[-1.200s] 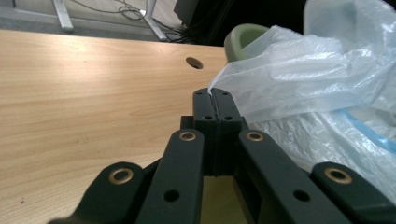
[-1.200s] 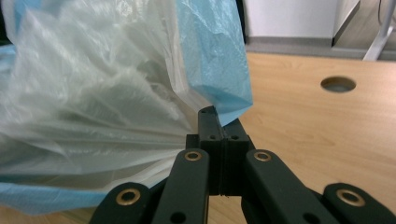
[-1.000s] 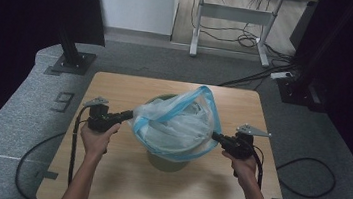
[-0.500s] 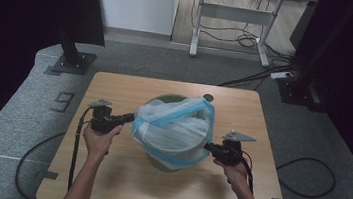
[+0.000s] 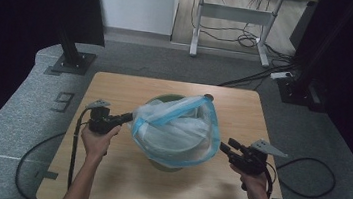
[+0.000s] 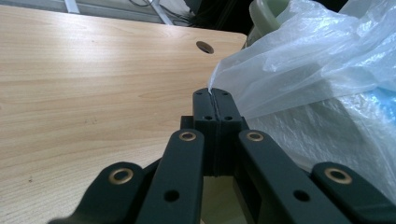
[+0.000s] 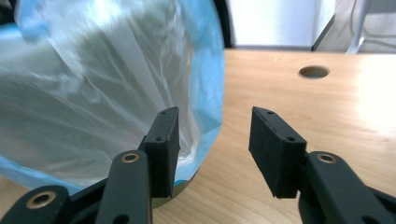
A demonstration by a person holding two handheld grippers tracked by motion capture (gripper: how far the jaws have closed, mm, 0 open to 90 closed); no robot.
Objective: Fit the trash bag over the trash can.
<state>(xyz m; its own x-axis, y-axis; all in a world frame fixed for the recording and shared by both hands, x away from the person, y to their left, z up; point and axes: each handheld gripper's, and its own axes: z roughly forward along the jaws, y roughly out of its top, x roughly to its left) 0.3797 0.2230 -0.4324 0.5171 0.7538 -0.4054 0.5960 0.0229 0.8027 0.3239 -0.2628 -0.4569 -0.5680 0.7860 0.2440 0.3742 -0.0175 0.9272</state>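
Bag (image 5: 175, 134) edge in left hand-held gripper (image 6: 214, 99), right hand-held gripper (image 7: 214, 140) open.

left tool (image 5: 127, 118) pinching bag (image 5: 176, 129), bin (image 5: 164, 99)

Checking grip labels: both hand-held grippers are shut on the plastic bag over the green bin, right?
Not both. The left hand-held gripper is shut on the plastic bag; the right hand-held gripper has just been opening, nothing between its jaws, per the right gripper view.

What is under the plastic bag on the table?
The plastic bag is draped over a green bin, whose rim shows behind the bag and whose base shows beneath it. The film hides the bin's walls and whatever is inside.
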